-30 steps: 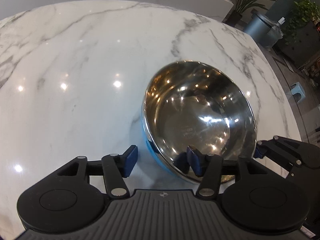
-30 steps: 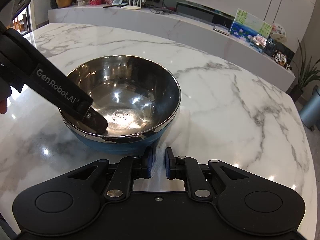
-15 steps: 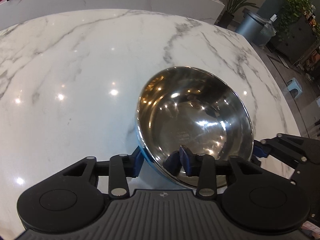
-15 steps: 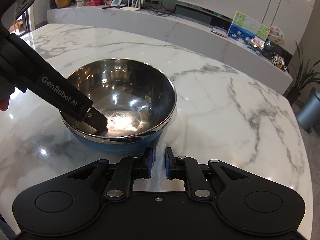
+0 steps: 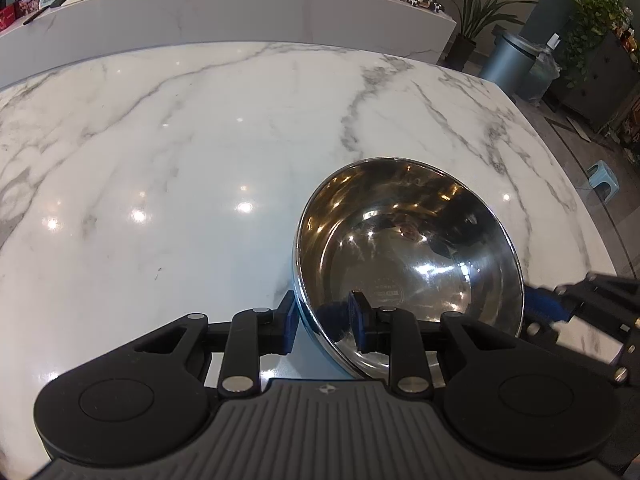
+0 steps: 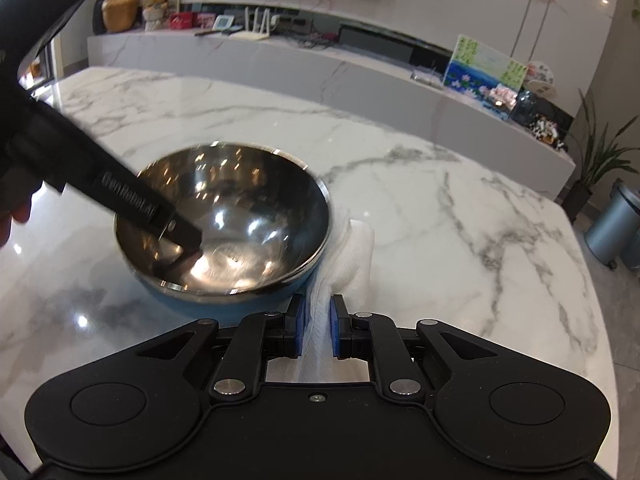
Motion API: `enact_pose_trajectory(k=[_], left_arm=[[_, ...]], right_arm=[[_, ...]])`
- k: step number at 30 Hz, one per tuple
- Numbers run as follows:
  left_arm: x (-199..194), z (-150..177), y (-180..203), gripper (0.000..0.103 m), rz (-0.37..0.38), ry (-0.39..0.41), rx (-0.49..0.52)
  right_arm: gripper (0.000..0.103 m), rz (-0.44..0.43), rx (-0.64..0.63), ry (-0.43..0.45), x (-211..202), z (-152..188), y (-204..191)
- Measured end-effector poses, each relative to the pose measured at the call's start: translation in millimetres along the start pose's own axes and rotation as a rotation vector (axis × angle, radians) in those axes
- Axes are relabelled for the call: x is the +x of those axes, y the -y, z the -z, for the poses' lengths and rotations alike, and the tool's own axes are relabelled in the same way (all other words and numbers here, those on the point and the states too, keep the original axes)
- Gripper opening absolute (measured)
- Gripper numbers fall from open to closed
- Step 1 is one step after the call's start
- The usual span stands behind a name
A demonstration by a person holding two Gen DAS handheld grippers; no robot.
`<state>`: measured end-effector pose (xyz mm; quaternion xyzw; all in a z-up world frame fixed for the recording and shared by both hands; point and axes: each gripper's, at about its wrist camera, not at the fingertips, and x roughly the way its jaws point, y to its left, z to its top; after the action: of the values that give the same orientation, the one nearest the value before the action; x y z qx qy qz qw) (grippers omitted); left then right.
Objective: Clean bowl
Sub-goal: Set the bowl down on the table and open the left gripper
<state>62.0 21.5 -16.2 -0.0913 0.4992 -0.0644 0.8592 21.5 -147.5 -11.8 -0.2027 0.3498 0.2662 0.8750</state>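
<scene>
Both grippers set: left gripper (image 5: 323, 322) just closed, clamping bowl (image 5: 408, 256) rim at 7 o'clock; right gripper (image 6: 317, 330) pinching paper towel (image 6: 352, 258), wiping inside looks next.

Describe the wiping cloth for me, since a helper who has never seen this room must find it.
On the white marble table, find the steel bowl with the blue outside. The white paper towel lies bunched against the bowl's side, its near end pinched in the right gripper. It is the only soft, crinkled thing there.
</scene>
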Motion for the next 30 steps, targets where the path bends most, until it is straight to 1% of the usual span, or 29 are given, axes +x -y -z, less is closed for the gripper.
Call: enact_pose_trajectory(k=[3, 5, 7, 10, 11, 13, 18, 21, 26, 27, 28, 29, 30], left_arm=[[-0.4, -0.1, -1.9, 0.025, 0.000, 0.010, -0.014], [-3.2, -0.9, -4.4, 0.031, -0.002, 0.032, -0.030], [-7.9, -2.2, -6.7, 0.050, 0.000, 0.063, -0.045], [-17.1, -4.2, -9.4, 0.062, 0.005, 0.121, -0.063], [-21.0, -4.9, -10.0, 0.063, 0.008, 0.144, -0.068], [-25.6, -6.1, -10.8, 0.069, 0.017, 0.172, -0.071], [-30.8, -7.1, -11.0, 0.073, 0.042, 0.197, -0.066], [-33.5, -6.7, -11.5, 0.073, 0.050, 0.204, -0.066], [-39.7, -5.4, -14.0, 0.075, 0.070, 0.231, -0.083], [-41.1, -5.0, -14.6, 0.078, 0.073, 0.238, -0.086], [-42.2, -4.6, -14.8, 0.080, 0.077, 0.243, -0.086], [-43.7, -3.9, -15.2, 0.080, 0.085, 0.249, -0.086], [-45.2, -3.2, -15.6, 0.081, 0.093, 0.255, -0.085]], right_arm=[[0.011, 0.003, -0.005, -0.026, 4.6, 0.9, -2.9], [0.011, 0.029, 0.007, -0.036, 6.3, 1.1, -0.1], [0.011, 0.054, 0.032, -0.033, 5.1, 1.3, 6.3], [0.011, 0.106, 0.084, -0.024, 2.3, 1.3, 18.7], [0.011, 0.118, 0.097, -0.026, 2.3, 1.5, 22.0], [0.011, 0.140, 0.129, -0.041, 3.9, 2.3, 28.9], [0.011, 0.131, 0.179, -0.108, 17.1, 8.4, 35.6], [0.012, 0.130, 0.190, -0.111, 20.1, 9.2, 36.1], [0.013, 0.112, 0.280, -0.106, 19.5, 11.0, 46.7], [0.014, 0.119, 0.284, -0.105, 18.3, 10.5, 46.9], [0.022, 0.131, 0.284, -0.103, 17.0, 9.7, 46.5], [0.033, 0.142, 0.284, -0.101, 15.6, 8.9, 46.2], [0.037, 0.153, 0.284, -0.095, 13.7, 7.9, 46.2]])
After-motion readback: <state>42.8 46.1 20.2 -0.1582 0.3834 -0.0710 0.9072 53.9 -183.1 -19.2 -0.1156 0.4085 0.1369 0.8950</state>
